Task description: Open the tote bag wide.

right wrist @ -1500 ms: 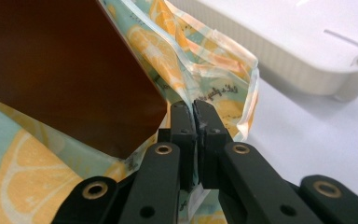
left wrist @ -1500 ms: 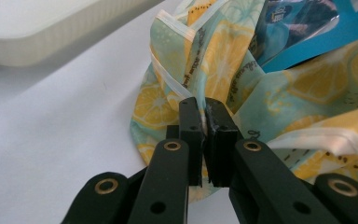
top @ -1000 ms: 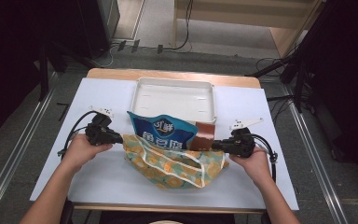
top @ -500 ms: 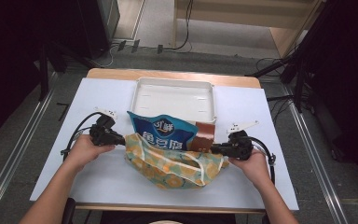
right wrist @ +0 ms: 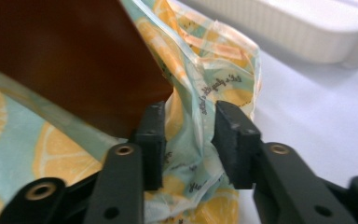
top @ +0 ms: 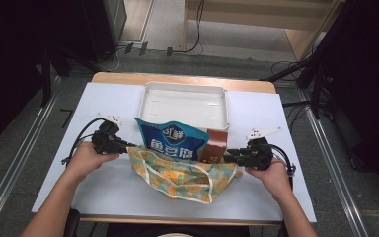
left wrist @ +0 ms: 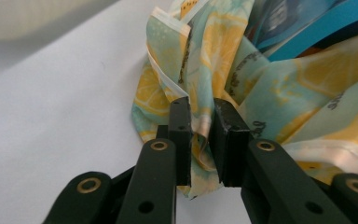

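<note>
snacks already in lemon bag point(top: 187, 173) | left gripper point(left wrist: 200, 135), right gripper point(right wrist: 189, 140) just spreading off the cloth, loose between jaws | left: pull clear

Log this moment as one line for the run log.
left gripper: jaws just opening, bag edge loose between | right gripper: jaws just opening, bag edge between | blue pouch, brown box in bag | tray behind

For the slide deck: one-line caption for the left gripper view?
Left tongs, just opening, straddle a bunched edge of the lemon-print bag on the white table.
</note>
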### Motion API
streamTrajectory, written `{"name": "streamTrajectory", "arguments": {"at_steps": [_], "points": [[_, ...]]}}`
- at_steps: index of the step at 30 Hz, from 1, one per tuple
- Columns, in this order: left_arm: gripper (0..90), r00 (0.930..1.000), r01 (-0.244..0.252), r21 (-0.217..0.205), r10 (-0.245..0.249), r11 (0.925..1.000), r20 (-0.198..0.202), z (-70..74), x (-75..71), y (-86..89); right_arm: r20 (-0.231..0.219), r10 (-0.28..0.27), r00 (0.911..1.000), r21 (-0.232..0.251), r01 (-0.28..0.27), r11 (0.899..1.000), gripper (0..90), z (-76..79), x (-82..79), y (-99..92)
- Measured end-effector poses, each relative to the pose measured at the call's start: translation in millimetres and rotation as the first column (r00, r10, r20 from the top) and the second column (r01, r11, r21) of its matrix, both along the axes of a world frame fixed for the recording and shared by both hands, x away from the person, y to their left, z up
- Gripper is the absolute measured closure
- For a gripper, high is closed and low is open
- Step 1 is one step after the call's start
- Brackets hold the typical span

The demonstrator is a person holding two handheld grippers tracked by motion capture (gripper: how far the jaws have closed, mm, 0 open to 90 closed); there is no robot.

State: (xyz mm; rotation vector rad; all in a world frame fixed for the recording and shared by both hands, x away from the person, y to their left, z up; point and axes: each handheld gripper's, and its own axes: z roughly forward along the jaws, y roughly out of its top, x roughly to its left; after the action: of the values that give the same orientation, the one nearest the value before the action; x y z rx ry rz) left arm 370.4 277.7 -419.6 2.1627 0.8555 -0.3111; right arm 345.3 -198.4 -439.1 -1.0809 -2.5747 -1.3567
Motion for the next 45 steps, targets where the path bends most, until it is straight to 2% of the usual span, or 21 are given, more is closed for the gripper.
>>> {"name": "streamTrajectory", "arguments": {"at_steps": [3, 6, 7, 8, 10, 13, 14, 16, 17, 19, 20, 23, 26, 28, 32, 40, 45], "points": [[74.6, 0.9997, -0.012, -0.017, 0.012, 0.9998, 0.019, 7.6, -2.5, 4.1, 0.031, -0.011, 0.9995, 0.014, 0.01, 1.0, 58.8, 7.4, -3.8, -5.2], [66.4, 0.999, -0.027, -0.039, 0.028, 0.9989, 0.035, 14.2, -5.6, 7.4, 0.063, -0.033, 0.9975, 0.028, 0.031, 0.999, 57.2, 18.8, -7.2, -10.7], [65.6, 0.9986, -0.022, -0.03, 0.023, 0.9993, 0.048, 20.2, -7.5, 9.4, 0.069, -0.033, 0.9971, 0.028, 0.031, 0.999, 57.3, 21.8, -7.9, -11.3], [64.8, 0.9986, -0.022, -0.03, 0.023, 0.9993, 0.048, 20.2, -7.5, 9.4, 0.074, -0.036, 0.9966, 0.028, 0.034, 0.999, 57.8, 25.0, -9.3, -11.3], [63.8, 0.9963, -0.018, -0.005, 0.018, 0.9998, 0.084, 29.9, -10.6, 11.3, 0.081, -0.033, 0.9962, 0.031, 0.031, 0.999, 58.2, 28.2, -10.4, -11.3], [60.3, 0.9942, -0.03, -0.029, 0.033, 0.9991, 0.103, 41.9, -12.8, 17.7, 0.104, -0.021, 0.9944, 0.037, 0.017, 0.999, 59.3, 37.9, -13.4, -10.7], [58.4, 0.9936, -0.033, -0.028, 0.036, 0.9991, 0.107, 45.4, -14.2, 19.2, 0.111, -0.029, 0.9934, 0.048, 0.024, 0.999, 59.6, 46.3, -16.4, -11.4], [58.1, 0.9915, -0.033, -0.019, 0.035, 0.9993, 0.125, 52.1, -17.5, 20.8, 0.118, -0.026, 0.9927, 0.054, 0.019, 0.998, 60.3, 49.0, -16.9, -12.0], [57.3, 0.9902, -0.029, -0.019, 0.032, 0.9994, 0.136, 55.6, -19.5, 21.1, 0.127, -0.03, 0.9914, 0.058, 0.023, 0.998, 62.4, 58.1, -20.6, -12.3], [57.2, 0.9874, -0.022, -0.021, 0.025, 0.9995, 0.156, 63.5, -24.0, 20.4, 0.13, -0.028, 0.9912, 0.061, 0.02, 0.998, 63.4, 60.8, -21.3, -12.3], [56.6, 0.986, -0.017, -0.02, 0.02, 0.9997, 0.166, 66.5, -25.6, 19.4, 0.135, -0.022, 0.9905, 0.064, 0.014, 0.998, 65.3, 67.5, -24.8, -11.3], [56.5, 0.9813, 0.001, -0.016, 0.002, 0.9999, 0.193, 77.7, -31.2, 13.4, 0.137, -0.014, 0.9904, 0.064, 0.005, 0.998, 66.5, 72.3, -28.0, -8.7], [56.3, 0.9804, 0.031, -0.035, -0.024, 0.9989, 0.196, 84.1, -33.9, 4.7, 0.133, 0.011, 0.9911, 0.051, -0.018, 0.999, 69.0, 76.3, -33.1, -2.8], [55.9, 0.9809, 0.049, -0.041, -0.04, 0.998, 0.19, 84.1, -34.0, -0.5, 0.134, 0.036, 0.9904, 0.038, -0.041, 0.998, 68.9, 77.8, -37.0, 2.8], [53.2, 0.9825, 0.071, -0.019, -0.067, 0.9973, 0.174, 79.3, -31.8, -11.4, 0.138, 0.065, 0.9883, 0.023, -0.069, 0.997, 67.4, 78.8, -44.6, 9.7], [46.5, 0.9848, 0.095, 0.009, -0.095, 0.9954, 0.145, 58.2, -25.6, -26.0, 0.128, 0.106, 0.9862, 0.011, -0.108, 0.994, 61.0, 68.0, -51.3, 15.6], [45.2, 0.9876, 0.104, 0.025, -0.106, 0.9943, 0.116, 45.5, -23.5, -29.0, 0.126, 0.131, 0.9835, 0.016, -0.134, 0.991, 50.6, 62.7, -52.8, 19.0]]}}
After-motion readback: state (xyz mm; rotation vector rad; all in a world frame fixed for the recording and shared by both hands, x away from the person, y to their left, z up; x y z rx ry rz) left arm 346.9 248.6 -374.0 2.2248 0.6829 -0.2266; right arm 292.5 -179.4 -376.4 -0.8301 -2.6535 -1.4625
